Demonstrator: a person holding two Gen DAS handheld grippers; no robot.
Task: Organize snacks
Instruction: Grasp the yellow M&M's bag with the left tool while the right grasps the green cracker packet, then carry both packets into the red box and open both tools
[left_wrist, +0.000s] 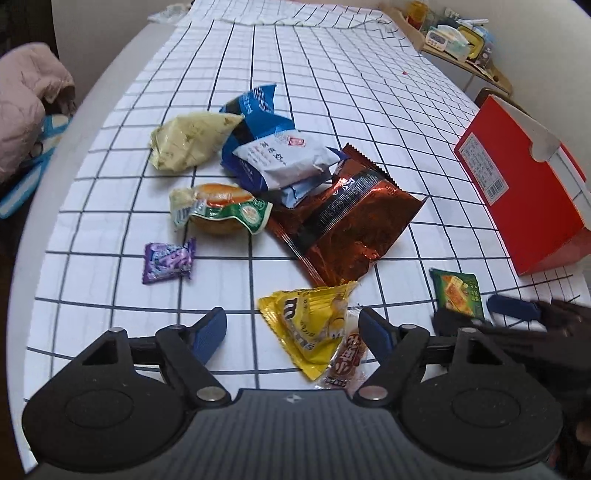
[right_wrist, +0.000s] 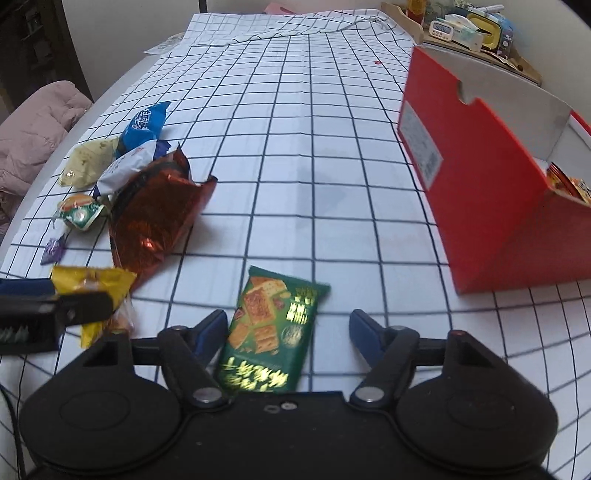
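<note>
— Your left gripper (left_wrist: 291, 334) tilts steeply downward over the table, blue pads spread apart, nothing pinched between them.

— And your right gripper (right_wrist: 288, 332)?

— Angled down just as steeply, jaws parted, its blue fingertips (right_wrist: 212, 330) clear on either side and pressing on nothing.

— How do the two sit together?

— Close, side by side: in the left wrist view your right gripper's dark body and one blue pad show at the lower right edge.

Two wrist views, angled down, close, sharing the checked tablecloth (left_wrist: 332, 92)
</note>
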